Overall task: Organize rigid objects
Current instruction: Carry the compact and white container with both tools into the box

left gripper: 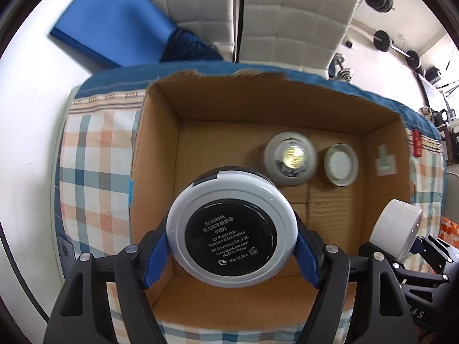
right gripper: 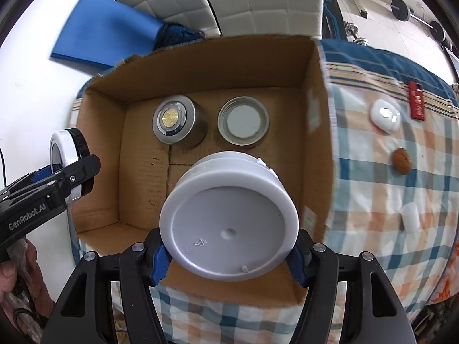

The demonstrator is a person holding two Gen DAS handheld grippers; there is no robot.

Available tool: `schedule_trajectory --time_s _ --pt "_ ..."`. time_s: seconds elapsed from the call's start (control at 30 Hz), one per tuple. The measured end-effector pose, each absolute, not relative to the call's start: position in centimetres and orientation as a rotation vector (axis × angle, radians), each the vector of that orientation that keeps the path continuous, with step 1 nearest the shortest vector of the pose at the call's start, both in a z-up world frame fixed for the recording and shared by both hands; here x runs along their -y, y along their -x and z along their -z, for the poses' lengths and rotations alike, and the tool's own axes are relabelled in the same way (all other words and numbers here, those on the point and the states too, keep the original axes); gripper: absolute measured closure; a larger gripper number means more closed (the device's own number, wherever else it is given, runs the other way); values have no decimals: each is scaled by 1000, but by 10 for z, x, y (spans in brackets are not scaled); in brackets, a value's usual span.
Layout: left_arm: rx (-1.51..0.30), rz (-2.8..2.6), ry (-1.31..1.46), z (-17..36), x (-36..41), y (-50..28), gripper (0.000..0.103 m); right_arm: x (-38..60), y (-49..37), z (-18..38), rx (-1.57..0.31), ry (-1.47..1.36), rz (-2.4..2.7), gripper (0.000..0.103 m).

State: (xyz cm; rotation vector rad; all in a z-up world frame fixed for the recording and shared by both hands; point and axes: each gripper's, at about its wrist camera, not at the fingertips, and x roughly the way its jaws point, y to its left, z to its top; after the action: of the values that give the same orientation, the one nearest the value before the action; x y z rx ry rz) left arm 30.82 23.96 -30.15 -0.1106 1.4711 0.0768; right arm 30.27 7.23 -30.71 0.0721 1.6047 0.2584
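Left wrist view: the left gripper [left gripper: 232,246] clamps 1 round cosmetics compact [left gripper: 231,226], its black label facing the camera, above the open cardboard box [left gripper: 160,132]. Inside the box lie 2 things: 1 metal tin with a gold centre [left gripper: 290,157] and 1 round lid [left gripper: 341,164], side by side near the far wall. At right, the right gripper [left gripper: 401,246] holds 1 white jar [left gripper: 397,229].

Right wrist view: the right gripper's blue pads [right gripper: 159,261] squeeze that white jar, bottom toward the camera, over the box. Only here appear 4 things on the checked cloth [right gripper: 373,189]: 1 white oval case [right gripper: 385,116], 1 red tag [right gripper: 416,100], 1 walnut [right gripper: 401,160], 1 small white cylinder [right gripper: 409,218]. A hand [right gripper: 17,269] shows at left.
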Motion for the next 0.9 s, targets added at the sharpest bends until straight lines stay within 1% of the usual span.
schedule_trajectory --time_s 0.17,0.27,0.5,0.77,0.9 --pt "-1556 -79 128 349 -254 -325 30 -90 -313 348 -1661 -51 -235 35" --pt "-1587 -80 123 367 -255 -332 30 -94 -316 370 -1694 -28 -210 35" --pt "-1620 -44 91 388 -242 -347 30 -94 -320 401 -1745 5 -162 35" --pt "-1655 -35 62 409 -240 -356 30 -90 -319 416 -1769 34 -139 35" --pt "-1637 -37 63 408 -240 -358 29 -90 -321 419 -1775 45 -131 35"
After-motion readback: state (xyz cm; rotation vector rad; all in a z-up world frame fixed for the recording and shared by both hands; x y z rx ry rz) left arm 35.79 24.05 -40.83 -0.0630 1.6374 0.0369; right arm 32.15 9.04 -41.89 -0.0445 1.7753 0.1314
